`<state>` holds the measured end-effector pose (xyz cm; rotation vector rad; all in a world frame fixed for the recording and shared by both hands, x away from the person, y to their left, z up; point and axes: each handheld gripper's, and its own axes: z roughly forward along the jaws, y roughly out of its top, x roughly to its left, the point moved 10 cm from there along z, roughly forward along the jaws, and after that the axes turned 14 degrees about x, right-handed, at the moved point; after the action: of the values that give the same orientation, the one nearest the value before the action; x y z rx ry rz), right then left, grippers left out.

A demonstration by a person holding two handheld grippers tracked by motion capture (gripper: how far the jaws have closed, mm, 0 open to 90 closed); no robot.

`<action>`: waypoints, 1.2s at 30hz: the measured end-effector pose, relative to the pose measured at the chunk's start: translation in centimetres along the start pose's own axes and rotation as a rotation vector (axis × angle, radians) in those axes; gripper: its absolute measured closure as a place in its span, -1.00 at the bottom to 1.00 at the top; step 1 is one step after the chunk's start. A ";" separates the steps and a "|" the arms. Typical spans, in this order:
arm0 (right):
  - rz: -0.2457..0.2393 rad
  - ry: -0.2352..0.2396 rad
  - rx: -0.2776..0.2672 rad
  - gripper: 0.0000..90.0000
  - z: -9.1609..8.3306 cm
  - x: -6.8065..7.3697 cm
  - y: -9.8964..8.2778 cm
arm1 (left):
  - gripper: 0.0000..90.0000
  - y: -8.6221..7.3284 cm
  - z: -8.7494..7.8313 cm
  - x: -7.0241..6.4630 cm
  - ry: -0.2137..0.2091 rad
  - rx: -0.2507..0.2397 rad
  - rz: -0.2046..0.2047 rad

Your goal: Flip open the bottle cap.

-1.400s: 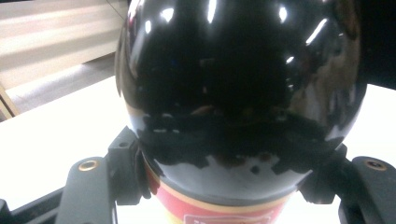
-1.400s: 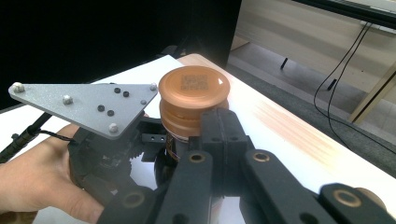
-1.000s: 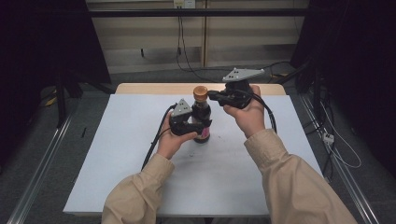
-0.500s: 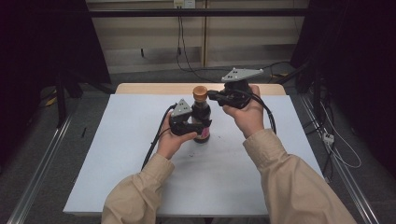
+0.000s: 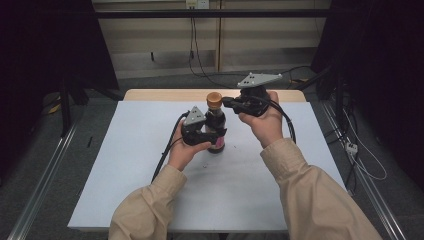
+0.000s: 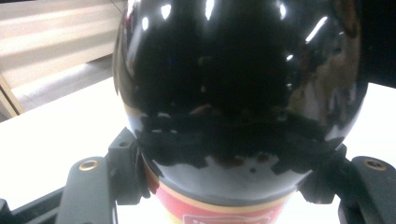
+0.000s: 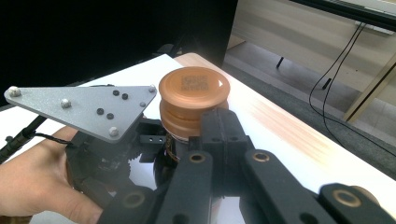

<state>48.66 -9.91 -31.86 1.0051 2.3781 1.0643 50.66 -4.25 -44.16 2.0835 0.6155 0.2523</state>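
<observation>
A dark glossy bottle (image 5: 216,125) with a red label and an orange-brown cap (image 5: 214,99) stands upright near the middle of the white table (image 5: 125,175). My left gripper (image 5: 209,136) is shut on the bottle's body, its jaws on either side of the bottle (image 6: 233,93) just above the label. My right gripper (image 5: 227,103) comes in from the right at cap height. In the right gripper view its jaws stand shut together, the tips (image 7: 219,126) against the lower side of the cap (image 7: 194,93); I see nothing between them.
A wooden strip (image 5: 165,94) runs along the table's far edge. Cables trail from both grippers across the table and down to the floor at the right (image 5: 360,160). Metal rails (image 5: 45,170) run along both sides of the table.
</observation>
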 end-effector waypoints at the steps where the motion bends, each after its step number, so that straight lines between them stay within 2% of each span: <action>1: 0.002 0.001 -0.002 1.00 0.0 0.0 0.0 | -0.29 0.0 0.0 0.0 0.000 -0.001 -0.001; 6: 0.001 0.006 -0.003 1.00 0.0 0.0 0.0 | -0.29 0.0 0.0 0.0 0.003 0.001 -0.003; 7: 0.031 0.034 -0.081 1.00 -0.6 0.1 0.9 | -0.29 0.0 0.0 0.0 0.010 0.003 0.000; 8: 0.031 0.034 -0.081 1.00 -0.6 0.1 0.9 | -0.29 0.0 0.1 -0.2 -0.003 0.003 0.014; 9: 0.027 0.068 -0.182 1.00 -2.6 0.9 3.5 | -0.29 0.2 0.3 -0.5 0.017 0.005 0.034; 10: 0.027 0.068 -0.182 1.00 -2.6 0.9 3.5 | -0.29 0.4 0.5 -0.9 0.035 0.008 0.053; 11: -0.088 -0.004 -0.111 1.00 -2.8 2.1 5.2 | -0.29 0.5 0.7 -1.3 0.046 0.017 0.070; 12: -0.088 -0.004 -0.111 1.00 -2.8 2.1 5.2 | -0.29 0.6 0.8 -1.4 0.061 0.027 0.069; 13: -0.084 0.001 -0.107 1.00 -3.0 2.4 6.0 | -0.29 0.7 0.9 -1.3 0.064 0.025 0.064; 14: -0.077 -0.010 -0.117 1.00 -3.4 2.3 6.5 | -0.29 0.6 0.8 -1.1 0.050 0.031 0.051; 15: -0.085 -0.027 -0.115 1.00 -3.6 2.0 6.5 | -0.29 0.4 0.5 -0.6 0.049 0.029 0.023; 17: -0.083 -0.055 -0.088 1.00 -3.4 1.1 5.3 | -0.30 0.0 0.0 -0.2 0.013 0.012 -0.007; 20: -0.031 -0.037 -0.083 1.00 -2.7 0.0 3.3 | -0.30 0.1 0.2 -0.4 0.028 0.013 0.013; 21: -0.021 -0.031 -0.080 1.00 -2.4 -0.3 2.8 | -0.30 0.2 0.2 -0.6 0.012 0.013 0.020; 24: 0.000 -0.018 -0.078 1.00 -1.8 -0.6 1.7 | -0.30 0.2 0.2 -0.2 0.028 0.007 -0.001; 26: 0.003 -0.012 -0.079 1.00 -1.7 -0.6 1.6 | -0.30 0.1 0.1 -0.1 0.018 0.010 -0.005; 33: 0.002 -0.001 -0.076 1.00 -1.3 -0.3 1.0 | -0.31 0.1 0.1 -0.2 0.022 0.000 -0.011; 36: 0.019 0.009 -0.073 1.00 -1.1 -0.5 0.3 | -0.31 0.1 0.2 -0.2 0.019 0.002 -0.002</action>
<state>48.59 -10.66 -30.90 1.0007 2.3233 1.1562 50.55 -4.50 -44.18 2.0842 0.6300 0.2709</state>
